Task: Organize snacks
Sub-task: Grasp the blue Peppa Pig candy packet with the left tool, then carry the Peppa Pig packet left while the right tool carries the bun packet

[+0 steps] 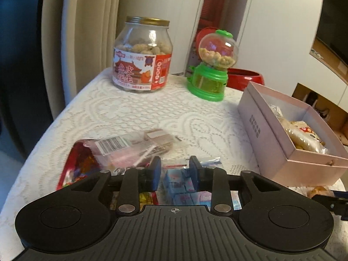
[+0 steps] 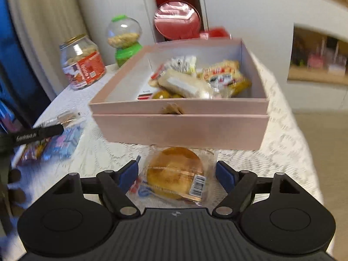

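Note:
My left gripper [image 1: 175,169] has its jaws partly closed around a clear bag of blue wrapped candies [image 1: 182,184] that lies on a pile of snacks; I cannot tell if the pads press it. A clear pink snack packet [image 1: 132,148] and a red snack packet [image 1: 76,165] lie beside it. My right gripper [image 2: 177,174] is open, its fingers either side of a round wrapped pastry [image 2: 175,174] on the table. A pink box [image 2: 180,126] holding several wrapped snacks [image 2: 195,80] stands just beyond the pastry; it also shows in the left wrist view [image 1: 261,117].
A glass jar of coated peanuts [image 1: 142,54], a green candy dispenser [image 1: 213,65] and a red bowl [image 1: 245,78] stand at the back of the lace-covered table [image 1: 152,113]. The left gripper's body [image 2: 37,134] shows at the right view's left edge.

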### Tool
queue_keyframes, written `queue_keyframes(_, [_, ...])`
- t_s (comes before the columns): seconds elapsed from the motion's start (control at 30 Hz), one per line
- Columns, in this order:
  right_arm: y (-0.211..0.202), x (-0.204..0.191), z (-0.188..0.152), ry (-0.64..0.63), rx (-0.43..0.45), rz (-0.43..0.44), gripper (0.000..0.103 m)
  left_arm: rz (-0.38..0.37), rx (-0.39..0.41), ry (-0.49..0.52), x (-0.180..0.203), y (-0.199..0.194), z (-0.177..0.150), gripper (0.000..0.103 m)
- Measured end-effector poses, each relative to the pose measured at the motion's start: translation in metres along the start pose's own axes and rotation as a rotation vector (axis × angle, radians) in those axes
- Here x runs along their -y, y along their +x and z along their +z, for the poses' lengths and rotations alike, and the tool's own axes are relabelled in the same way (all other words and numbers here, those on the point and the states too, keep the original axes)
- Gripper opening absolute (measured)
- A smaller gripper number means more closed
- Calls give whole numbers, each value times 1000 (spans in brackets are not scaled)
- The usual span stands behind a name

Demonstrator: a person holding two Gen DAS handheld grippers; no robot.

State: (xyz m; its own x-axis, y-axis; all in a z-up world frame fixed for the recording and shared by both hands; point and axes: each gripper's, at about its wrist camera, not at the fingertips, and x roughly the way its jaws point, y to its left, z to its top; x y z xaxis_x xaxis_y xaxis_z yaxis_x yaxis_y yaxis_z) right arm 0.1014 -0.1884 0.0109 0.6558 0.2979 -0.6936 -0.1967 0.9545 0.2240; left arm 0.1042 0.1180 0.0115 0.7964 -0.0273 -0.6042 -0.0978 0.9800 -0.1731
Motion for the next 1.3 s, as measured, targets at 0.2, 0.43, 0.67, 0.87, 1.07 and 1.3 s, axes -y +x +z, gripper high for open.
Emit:
queue_keyframes(0.2, [-19, -6, -15, -103, 11, -8, 65, -124, -38, 148, 24, -17, -14, 35])
queue_keyframes(0.43, [-49, 7, -33, -140, 53, -71, 63, -241, -67, 300, 62, -44, -43, 35])
queue_keyframes(0.67, [-48, 15, -43, -132, 111, -127, 78, -146, -15, 408, 97, -73, -50, 35])
queue_keyframes(0.87, [-47, 22, -42, -85, 102, -103, 79, -158, -96, 529, 127, -65, -70, 42])
queue_keyframes(1.07, [-45, 34, -41, -18, 88, -69, 82, -160, -110, 610, 145, -57, -80, 80])
queue_keyframes(1.3, [-44, 31, -42, -24, 87, -74, 84, -77, -98, 571, 126, -55, -73, 79])
